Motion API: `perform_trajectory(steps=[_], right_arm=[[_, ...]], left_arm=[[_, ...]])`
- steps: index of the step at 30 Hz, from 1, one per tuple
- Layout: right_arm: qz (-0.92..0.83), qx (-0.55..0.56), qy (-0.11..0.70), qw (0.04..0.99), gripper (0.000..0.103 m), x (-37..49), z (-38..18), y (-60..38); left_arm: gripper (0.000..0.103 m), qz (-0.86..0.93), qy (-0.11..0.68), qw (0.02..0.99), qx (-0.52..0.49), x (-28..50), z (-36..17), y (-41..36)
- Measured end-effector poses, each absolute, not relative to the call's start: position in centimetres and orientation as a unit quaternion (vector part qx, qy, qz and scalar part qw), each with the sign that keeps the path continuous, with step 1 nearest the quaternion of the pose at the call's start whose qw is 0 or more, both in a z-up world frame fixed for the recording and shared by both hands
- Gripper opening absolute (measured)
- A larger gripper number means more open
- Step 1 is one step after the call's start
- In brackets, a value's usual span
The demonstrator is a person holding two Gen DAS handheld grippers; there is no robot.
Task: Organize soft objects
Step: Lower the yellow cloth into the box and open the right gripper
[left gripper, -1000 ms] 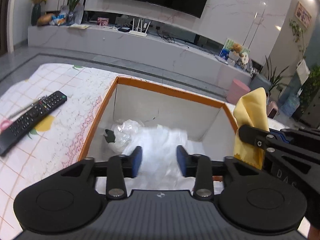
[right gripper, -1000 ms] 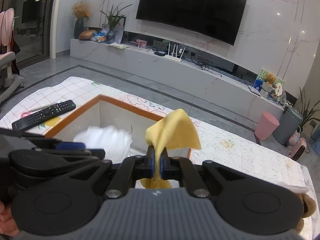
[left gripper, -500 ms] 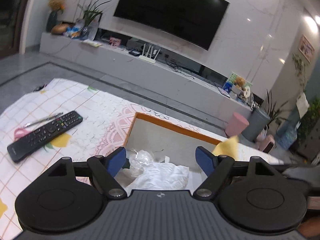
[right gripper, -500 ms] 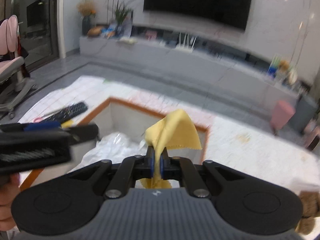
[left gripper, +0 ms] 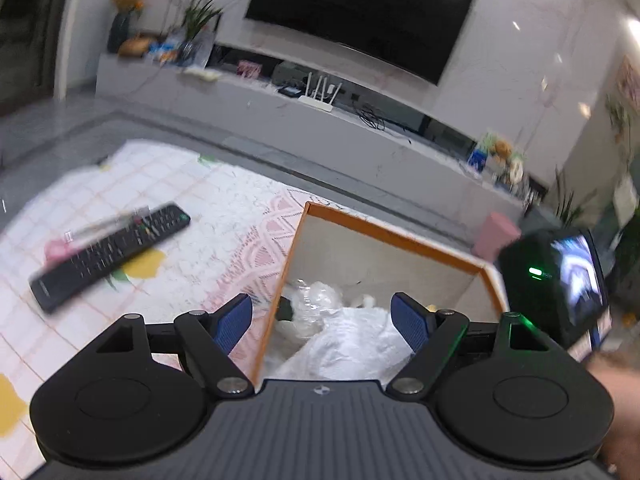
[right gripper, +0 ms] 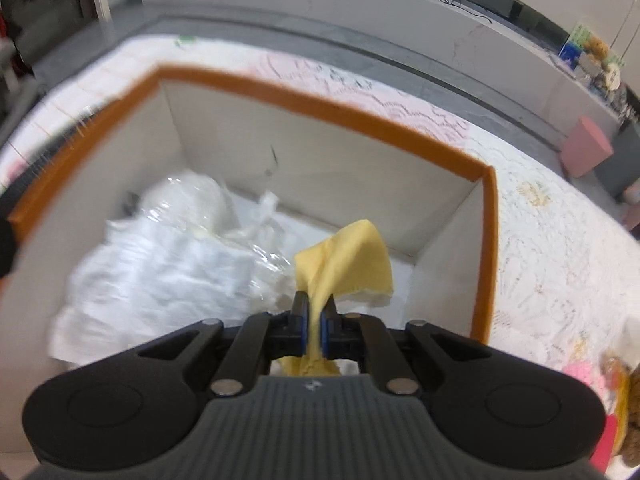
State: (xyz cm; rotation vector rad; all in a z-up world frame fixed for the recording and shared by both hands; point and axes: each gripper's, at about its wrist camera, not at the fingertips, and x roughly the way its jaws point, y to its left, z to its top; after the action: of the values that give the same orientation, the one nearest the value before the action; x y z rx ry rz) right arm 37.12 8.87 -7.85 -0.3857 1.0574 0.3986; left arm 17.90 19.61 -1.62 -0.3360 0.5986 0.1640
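An orange-rimmed white box (right gripper: 320, 106) (left gripper: 384, 236) stands on the patterned cloth. Inside it lie a white cloth (right gripper: 160, 268) (left gripper: 352, 344) and a clear plastic-wrapped bundle (right gripper: 188, 196) (left gripper: 316, 300). My right gripper (right gripper: 315, 320) is shut on a yellow cloth (right gripper: 352, 264), tilted steeply down over the box's right half, with the cloth hanging inside the walls. My left gripper (left gripper: 322, 320) stands open above the box's near left corner, with nothing between its blue pads (left gripper: 408, 320). The back of the right gripper's body (left gripper: 556, 280) shows at the right in the left wrist view.
A black remote (left gripper: 108, 252) lies on the cloth left of the box. A pink plush item and a brown toy (right gripper: 628, 400) sit at the right edge. Beyond the table are a long TV cabinet (left gripper: 320, 128) and a pink stool (right gripper: 586, 146).
The left gripper opened wide, let go of the white cloth and drew back from the box. The right gripper tipped down and carried the yellow cloth into the box.
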Motion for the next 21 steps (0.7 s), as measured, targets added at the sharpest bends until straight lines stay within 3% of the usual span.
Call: perform_trajectory(steps=[5, 9, 14, 19, 21], right_arm=[[0.187, -0.244, 0.511, 0.803, 0.006, 37.2, -9.5, 10.3], [0.178, -0.239, 0.498, 0.814, 0.033, 37.0, -8.8, 9.8], [0.205, -0.193, 0.479, 0.831, 0.041, 35.5, -7.0, 8.5], [0.223, -0.185, 0.460, 0.839, 0.059, 34.0, -5.6, 8.1], [0.224, -0.187, 0.451, 0.843, 0.082, 33.5, -5.1, 8.4]], left_arm=[[0.090, 0.097, 0.279, 0.953, -0.070, 17.7, -1.8, 17.3], [0.091, 0.086, 0.288, 0.949, -0.093, 17.8, -1.6, 18.0], [0.091, 0.095, 0.287, 0.948, -0.103, 17.7, -1.3, 18.5], [0.091, 0.099, 0.275, 0.950, -0.108, 17.4, -0.8, 18.8], [0.091, 0.102, 0.278, 0.948, -0.114, 17.4, -0.9, 19.0]])
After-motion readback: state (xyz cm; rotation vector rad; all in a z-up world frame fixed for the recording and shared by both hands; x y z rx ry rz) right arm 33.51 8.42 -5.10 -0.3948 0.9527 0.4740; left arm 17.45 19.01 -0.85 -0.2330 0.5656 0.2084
